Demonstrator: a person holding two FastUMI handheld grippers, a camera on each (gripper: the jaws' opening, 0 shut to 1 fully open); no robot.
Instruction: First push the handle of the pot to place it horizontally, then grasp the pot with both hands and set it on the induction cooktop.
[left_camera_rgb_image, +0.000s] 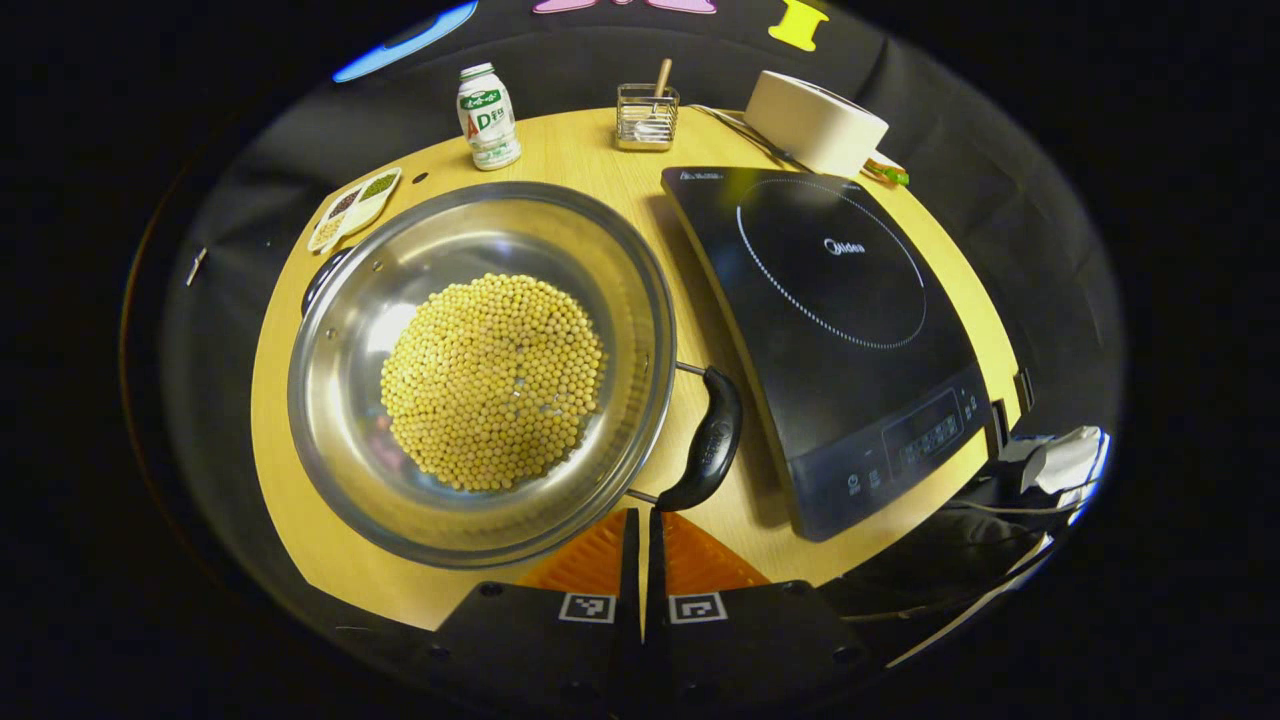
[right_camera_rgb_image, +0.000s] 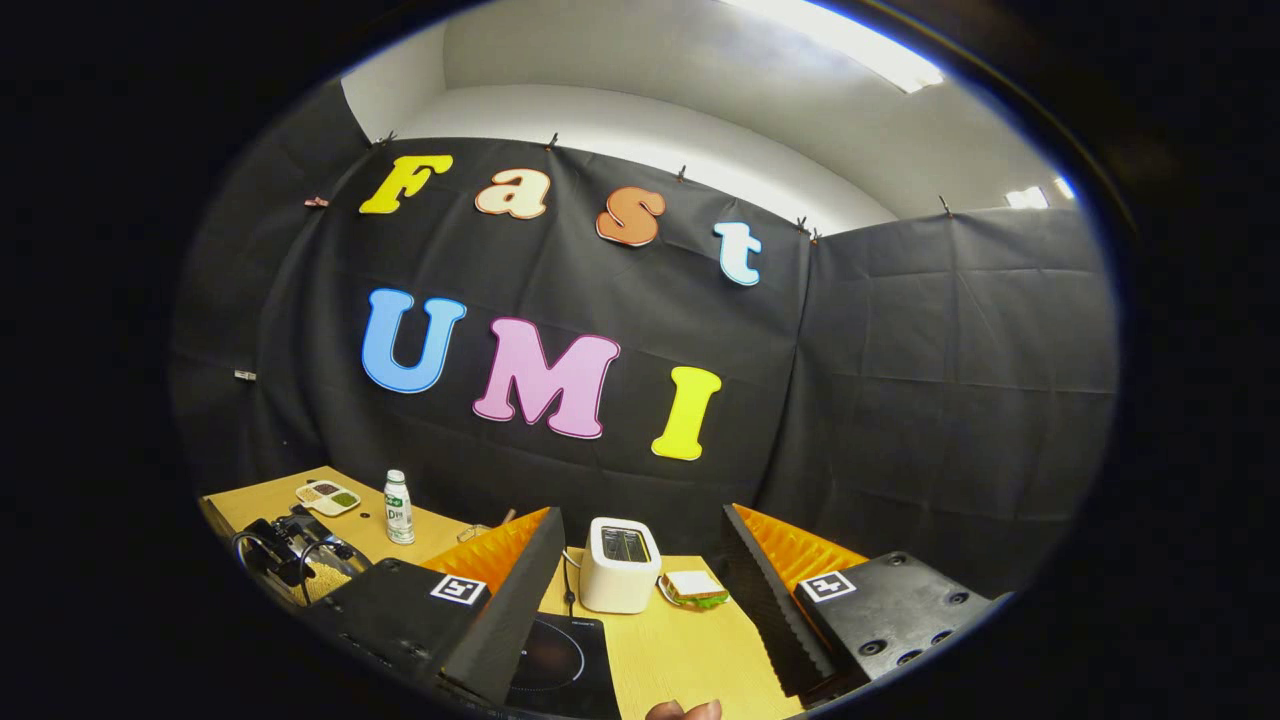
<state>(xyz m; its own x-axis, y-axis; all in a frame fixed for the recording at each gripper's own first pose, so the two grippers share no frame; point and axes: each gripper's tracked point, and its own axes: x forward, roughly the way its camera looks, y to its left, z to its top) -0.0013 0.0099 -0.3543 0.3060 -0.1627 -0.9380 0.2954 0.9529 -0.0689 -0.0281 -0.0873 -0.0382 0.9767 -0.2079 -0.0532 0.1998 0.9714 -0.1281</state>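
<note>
A steel pot (left_camera_rgb_image: 340, 400) holding yellow beans (left_camera_rgb_image: 492, 382) stands on the wooden table (left_camera_rgb_image: 290, 500). Its black handle (left_camera_rgb_image: 708, 440) sticks out sideways from the rim on two wires, facing the black induction cooktop (left_camera_rgb_image: 840, 330) to its right. A second black handle (left_camera_rgb_image: 322, 280) peeks out at the pot's far left rim. My left gripper (left_camera_rgb_image: 640, 530) is shut with nothing in it, its tips just short of the near end of the handle. In the right gripper view my right gripper (right_camera_rgb_image: 640, 575) is held high and open, pointing at the booth wall, with a corner of the cooktop (right_camera_rgb_image: 560, 650) below.
At the table's far side stand a small bottle (left_camera_rgb_image: 488, 115), a divided dish of grains (left_camera_rgb_image: 353, 208), a wire holder (left_camera_rgb_image: 646, 116) and a white toaster (left_camera_rgb_image: 815, 120). The toaster (right_camera_rgb_image: 620, 565) and a sandwich (right_camera_rgb_image: 695, 588) sit past the right fingers. Cables (left_camera_rgb_image: 1040, 470) hang at the cooktop's right.
</note>
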